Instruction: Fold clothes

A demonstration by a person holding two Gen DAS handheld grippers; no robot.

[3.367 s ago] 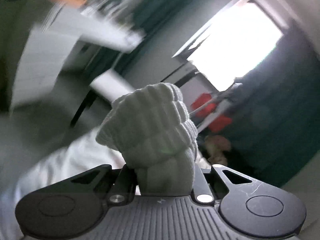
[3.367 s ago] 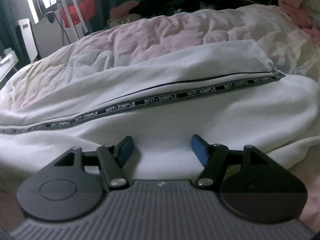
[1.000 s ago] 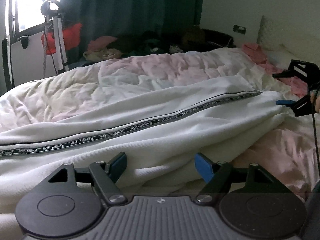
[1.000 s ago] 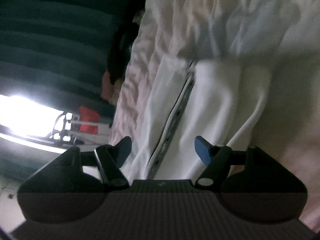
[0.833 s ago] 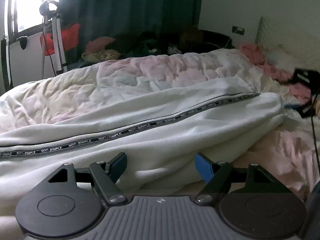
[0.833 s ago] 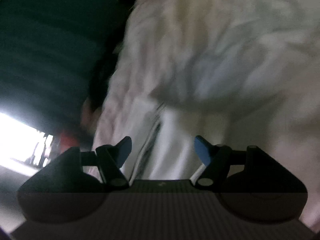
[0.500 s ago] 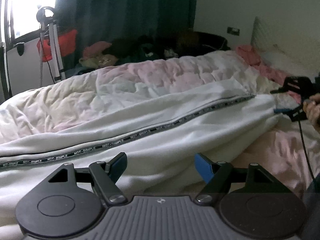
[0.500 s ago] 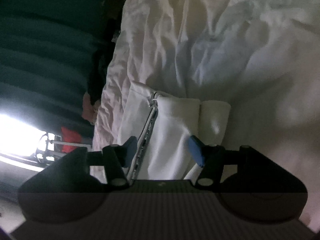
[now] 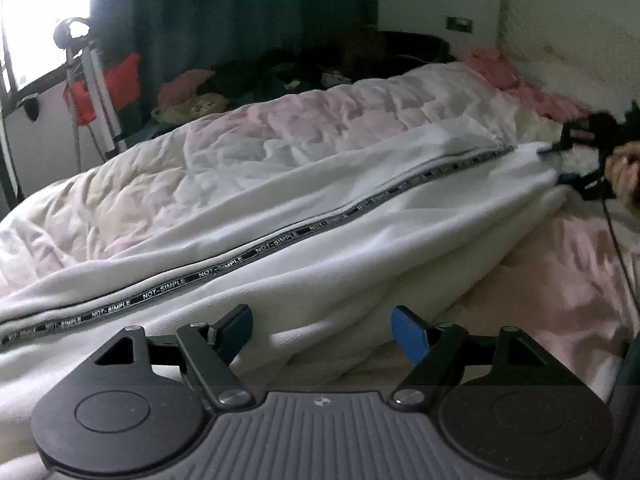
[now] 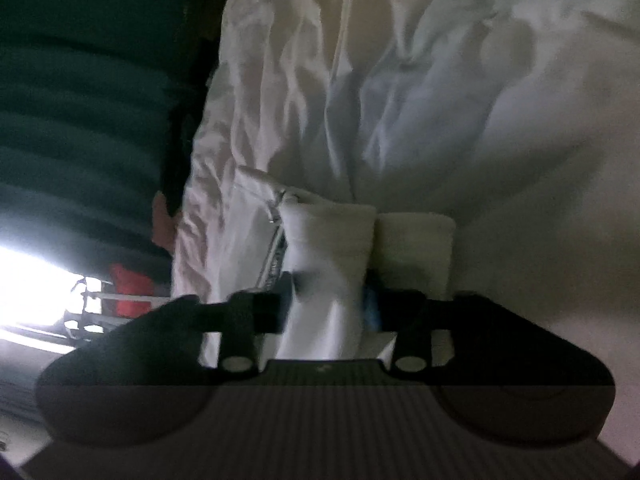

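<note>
White zip-up garment [image 9: 304,240] stretched across the middle of the left-wrist frame on the pink quilt [image 9: 280,140] of the bed, NOT-SIMPLE zipper tape [image 9: 256,254] running lower left to upper right. Left claw [image 9: 322,330] wide open at bottom centre, empty, hovering just over the near hem. Right claw [image 10: 330,300] closing on the garment's end fold at lower centre of its own frame, cloth between the pads. Risks: pinching only the top layer, so lower layers slip free; catching quilt too; lifting one-handed, dragging the garment askew.
</note>
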